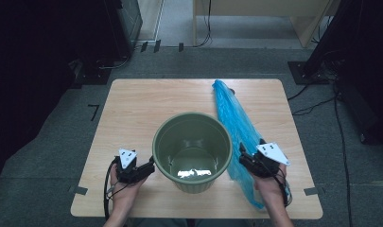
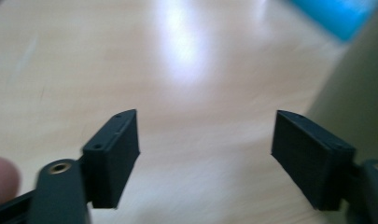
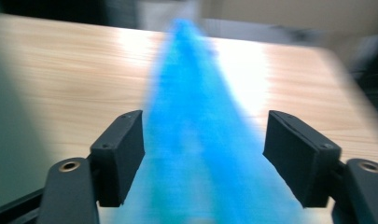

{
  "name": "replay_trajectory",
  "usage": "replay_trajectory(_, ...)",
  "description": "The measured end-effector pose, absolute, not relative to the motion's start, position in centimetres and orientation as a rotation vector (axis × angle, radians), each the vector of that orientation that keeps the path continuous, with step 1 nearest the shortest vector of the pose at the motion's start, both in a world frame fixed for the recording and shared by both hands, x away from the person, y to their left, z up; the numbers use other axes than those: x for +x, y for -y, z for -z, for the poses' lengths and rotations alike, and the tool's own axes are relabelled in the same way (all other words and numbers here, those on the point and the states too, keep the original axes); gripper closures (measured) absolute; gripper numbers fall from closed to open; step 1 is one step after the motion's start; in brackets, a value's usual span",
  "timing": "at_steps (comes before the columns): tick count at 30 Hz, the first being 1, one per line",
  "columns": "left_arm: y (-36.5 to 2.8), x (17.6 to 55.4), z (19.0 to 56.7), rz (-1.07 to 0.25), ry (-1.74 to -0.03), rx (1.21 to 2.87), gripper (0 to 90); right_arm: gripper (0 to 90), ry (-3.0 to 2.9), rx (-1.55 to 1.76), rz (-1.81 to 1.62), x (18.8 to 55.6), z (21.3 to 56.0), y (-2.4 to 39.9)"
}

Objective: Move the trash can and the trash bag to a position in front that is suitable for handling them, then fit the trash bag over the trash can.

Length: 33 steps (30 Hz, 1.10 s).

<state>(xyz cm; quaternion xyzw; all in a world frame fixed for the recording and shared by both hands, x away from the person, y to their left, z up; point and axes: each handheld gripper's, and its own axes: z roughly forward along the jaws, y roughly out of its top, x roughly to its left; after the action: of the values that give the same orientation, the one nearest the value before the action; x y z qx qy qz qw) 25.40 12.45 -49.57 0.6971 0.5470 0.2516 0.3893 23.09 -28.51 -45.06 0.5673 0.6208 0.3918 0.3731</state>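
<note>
A: Sitting between the 2 tools on the counter (image 1: 132, 101) is the green bucket (image 1: 192, 150), upright. What flanks it?

B: Left tool (image 1: 150, 168) rests just beside the bucket's wall, jaws wide with bare wood between them. Right tool (image 1: 241, 156) hovers over the blue plastic bag (image 1: 234, 120), jaws spread, bag between them unpinched.

A: And the bag?

B: Stretched along the bucket's right side toward the far edge.
</note>
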Motion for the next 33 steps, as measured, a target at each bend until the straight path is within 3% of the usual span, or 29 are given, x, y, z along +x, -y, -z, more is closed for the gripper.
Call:
replay_trajectory(10,-13.8,26.5,51.7,-0.593,-1.436,1.916,10.5,8.8,-1.704,1.650,-0.951,26.3,47.8,30.5)
replay_trajectory(23,-13.4,26.7,51.9,-0.608,-1.412,1.962,10.1,8.4,-1.823,1.754,-0.738,27.0,51.7,29.9)
replay_trajectory(33,-13.4,26.7,51.9,-0.607,-1.407,1.968,10.1,8.5,-1.766,1.766,-0.729,26.4,50.8,29.9)
